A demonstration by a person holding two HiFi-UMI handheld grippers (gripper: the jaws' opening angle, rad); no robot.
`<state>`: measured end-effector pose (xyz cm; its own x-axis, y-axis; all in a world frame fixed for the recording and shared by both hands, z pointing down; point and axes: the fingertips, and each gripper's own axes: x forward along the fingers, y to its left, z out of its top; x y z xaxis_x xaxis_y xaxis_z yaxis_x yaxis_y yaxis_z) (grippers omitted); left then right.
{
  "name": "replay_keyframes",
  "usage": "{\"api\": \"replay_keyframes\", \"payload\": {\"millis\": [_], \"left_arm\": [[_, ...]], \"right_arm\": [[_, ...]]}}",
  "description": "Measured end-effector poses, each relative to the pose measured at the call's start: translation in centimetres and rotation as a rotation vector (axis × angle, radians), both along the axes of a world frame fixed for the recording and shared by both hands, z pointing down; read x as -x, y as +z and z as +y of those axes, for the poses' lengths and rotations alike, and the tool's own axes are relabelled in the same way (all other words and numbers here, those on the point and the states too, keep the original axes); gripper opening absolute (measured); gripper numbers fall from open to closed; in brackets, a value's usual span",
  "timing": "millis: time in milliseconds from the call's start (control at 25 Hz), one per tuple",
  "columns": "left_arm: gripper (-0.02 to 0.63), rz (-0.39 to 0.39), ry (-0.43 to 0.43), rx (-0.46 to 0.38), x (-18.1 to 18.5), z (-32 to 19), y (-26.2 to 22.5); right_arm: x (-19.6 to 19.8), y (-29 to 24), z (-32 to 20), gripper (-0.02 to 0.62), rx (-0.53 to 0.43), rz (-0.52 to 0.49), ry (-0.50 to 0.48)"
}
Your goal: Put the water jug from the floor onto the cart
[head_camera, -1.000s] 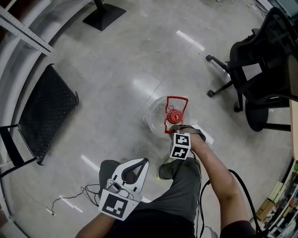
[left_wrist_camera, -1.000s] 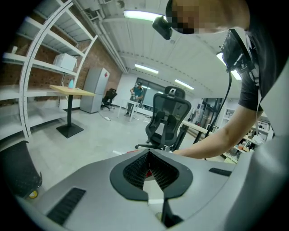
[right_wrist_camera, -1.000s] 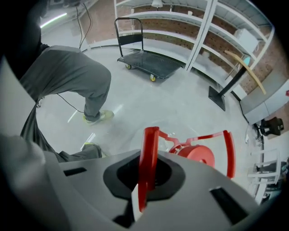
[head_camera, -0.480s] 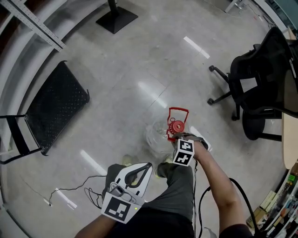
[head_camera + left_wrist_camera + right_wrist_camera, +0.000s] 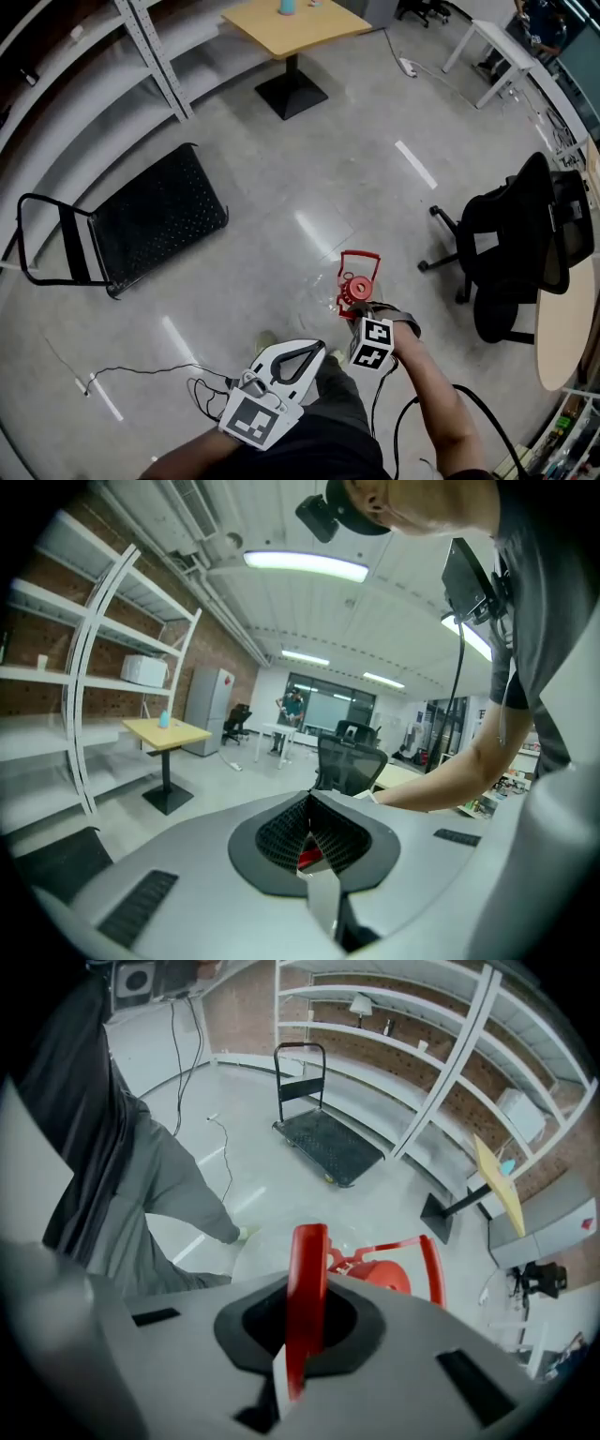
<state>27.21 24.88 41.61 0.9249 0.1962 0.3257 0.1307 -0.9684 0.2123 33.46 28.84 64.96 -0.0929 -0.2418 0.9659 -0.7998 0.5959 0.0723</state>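
The water jug [image 5: 356,287] is clear with a red cap and a red carry handle [image 5: 359,260]. It hangs above the grey floor, just ahead of the person's legs. My right gripper [image 5: 364,317] points steeply down and is shut on the red handle [image 5: 307,1269], with the red cap [image 5: 386,1279] just beyond the jaws. The cart [image 5: 161,221] is a low black platform with a black tube handle. It stands to the left in the head view, well apart from the jug, and shows again as the cart [image 5: 328,1144]. My left gripper [image 5: 317,350] is shut with nothing held, and its pads [image 5: 323,841] meet.
A black office chair [image 5: 511,251] stands to the right. A yellow table [image 5: 291,23] on a black foot is at the top, with white shelving [image 5: 89,56] behind the cart. A thin cable [image 5: 141,371] lies on the floor at lower left. A round tabletop [image 5: 567,323] edges in at right.
Both grippers have risen, and the jug has come up off the floor with the right one. The head view has pulled back, so the whole cart and the yellow table now show.
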Motion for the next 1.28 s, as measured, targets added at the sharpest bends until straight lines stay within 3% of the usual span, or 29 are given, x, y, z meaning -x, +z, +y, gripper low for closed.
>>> {"api": "replay_keyframes", "payload": {"millis": [320, 520, 960, 1280], "left_arm": [[0.003, 0.139, -0.109, -0.093, 6.8, -8.5, -7.4], [0.003, 0.166, -0.170, -0.141, 11.1, -13.5, -8.8], [0.003, 0.154, -0.369, -0.222, 17.7, -23.7, -10.2], [0.003, 0.107, -0.555, -0.224, 21.6, -36.1, -8.6]], "right_arm": [[5.2, -8.4, -9.9, 0.000, -0.097, 0.106, -0.098], [8.5, -11.0, -17.1, 0.000, -0.158, 0.127, -0.151], [17.0, -14.2, -33.3, 0.000, -0.266, 0.084, -0.363], [23.4, -13.1, -46.0, 0.000, -0.275, 0.023, -0.544]]}}
